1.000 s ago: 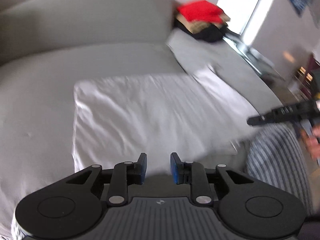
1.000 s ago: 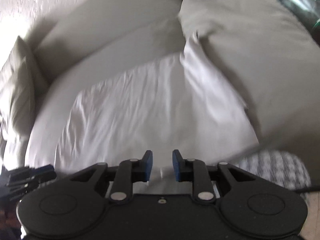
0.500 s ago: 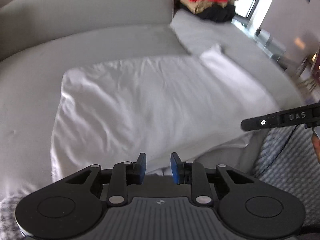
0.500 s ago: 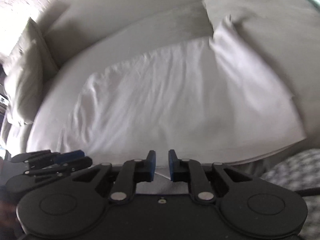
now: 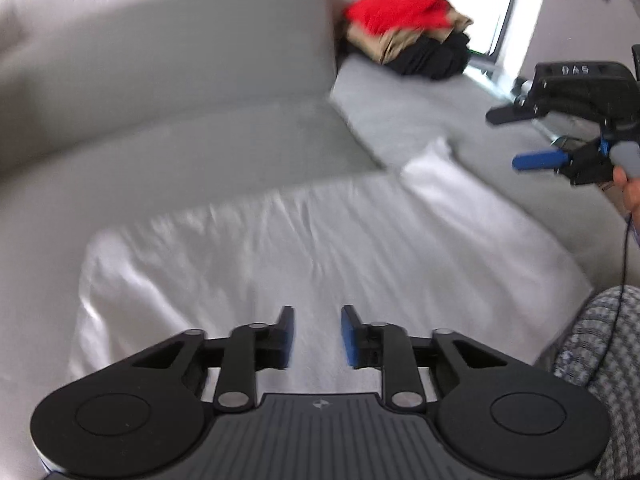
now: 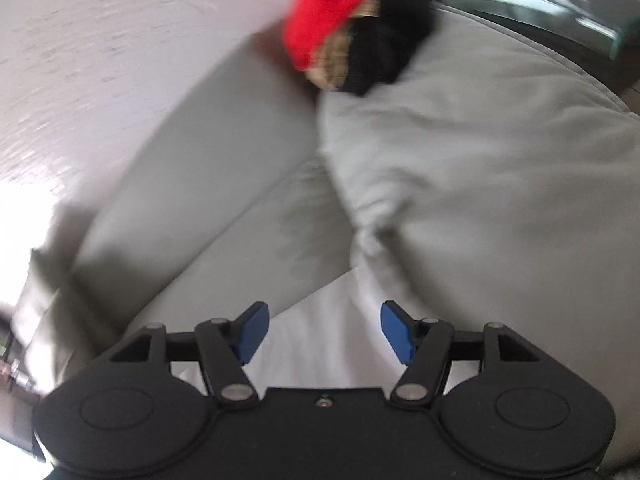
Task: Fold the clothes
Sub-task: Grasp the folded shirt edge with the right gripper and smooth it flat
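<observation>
Left gripper [image 5: 316, 336] jaws parted by a narrow gap, nothing between the pads, hovering over the near part of the white garment [image 5: 280, 264]. The garment lies spread flat on the grey sofa [image 5: 180, 148], directly ahead of and under the left claw, wrinkled, with one narrow end running up to the right onto the adjoining seat cushion. Right gripper [image 6: 325, 330] jaws wide apart, holding nothing; the white garment [image 6: 320, 344] sits right below its fingertips, only a corner showing, so I can't tell contact. Seen from the left wrist, the right gripper [image 5: 560, 140] is off to the upper right, raised above the cushion and clear of the cloth. Pile of clothes [image 5: 404, 36], red on tan on black, sits far ahead of both claws in the sofa corner, well apart from the white garment; from the right claw the pile [image 6: 352, 28] is ahead and slightly right. Both views motion-blurred.
</observation>
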Available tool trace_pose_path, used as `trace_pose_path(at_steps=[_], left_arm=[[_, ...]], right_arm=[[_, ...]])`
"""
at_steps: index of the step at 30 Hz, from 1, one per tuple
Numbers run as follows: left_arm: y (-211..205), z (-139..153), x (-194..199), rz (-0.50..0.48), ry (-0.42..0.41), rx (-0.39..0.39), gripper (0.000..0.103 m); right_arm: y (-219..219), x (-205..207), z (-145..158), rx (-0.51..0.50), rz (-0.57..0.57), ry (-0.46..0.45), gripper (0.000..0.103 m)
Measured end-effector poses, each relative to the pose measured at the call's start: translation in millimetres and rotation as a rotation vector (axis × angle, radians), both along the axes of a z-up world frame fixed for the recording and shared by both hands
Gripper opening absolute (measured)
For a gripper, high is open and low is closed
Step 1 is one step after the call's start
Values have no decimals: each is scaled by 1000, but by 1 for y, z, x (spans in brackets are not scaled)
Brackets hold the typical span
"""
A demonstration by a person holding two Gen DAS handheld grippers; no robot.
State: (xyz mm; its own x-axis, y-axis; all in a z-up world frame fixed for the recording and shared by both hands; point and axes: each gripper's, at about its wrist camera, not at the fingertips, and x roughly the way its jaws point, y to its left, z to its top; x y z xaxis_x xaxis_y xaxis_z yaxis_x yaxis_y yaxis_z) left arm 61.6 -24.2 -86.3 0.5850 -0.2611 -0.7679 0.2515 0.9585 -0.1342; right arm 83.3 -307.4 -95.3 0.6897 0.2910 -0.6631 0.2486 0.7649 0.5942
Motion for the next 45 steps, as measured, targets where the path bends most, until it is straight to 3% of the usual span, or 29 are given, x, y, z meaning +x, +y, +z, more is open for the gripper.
trace_pose_path(at_steps=[2,8,19,23,29,35,37,39,42,45], left_arm=[[0,-13,9,22,44,-31,12],[6,-17,12,34,72,-56,13],[-1,-17,11,35,65,-11,13],[-3,-17,12,40,69,1,13],[-3,-17,13,46,74,-2,13],[-3,-18,12,51,74,-4,13],[-3,-19,12,52,74,-6,13],[-2,-19,11,54,74,-9,14],[-2,-20,11,53,73,-7,14],[-2,-20,11,53,71,-7,14]], right_arm=[[-8,15,-14,7,-7,18,57],[-22,60,-54,111,49,40,49],[21,68,-47,87,342,-1,45],[22,74,-51,-20,282,62,46],[11,85,-72,93,290,118,46],[21,93,-77,77,246,94,45],[23,94,-80,78,235,77,38],[19,93,-82,78,192,66,14],[-1,84,-83,129,98,28,7],[-26,71,-81,218,9,-18,7]])
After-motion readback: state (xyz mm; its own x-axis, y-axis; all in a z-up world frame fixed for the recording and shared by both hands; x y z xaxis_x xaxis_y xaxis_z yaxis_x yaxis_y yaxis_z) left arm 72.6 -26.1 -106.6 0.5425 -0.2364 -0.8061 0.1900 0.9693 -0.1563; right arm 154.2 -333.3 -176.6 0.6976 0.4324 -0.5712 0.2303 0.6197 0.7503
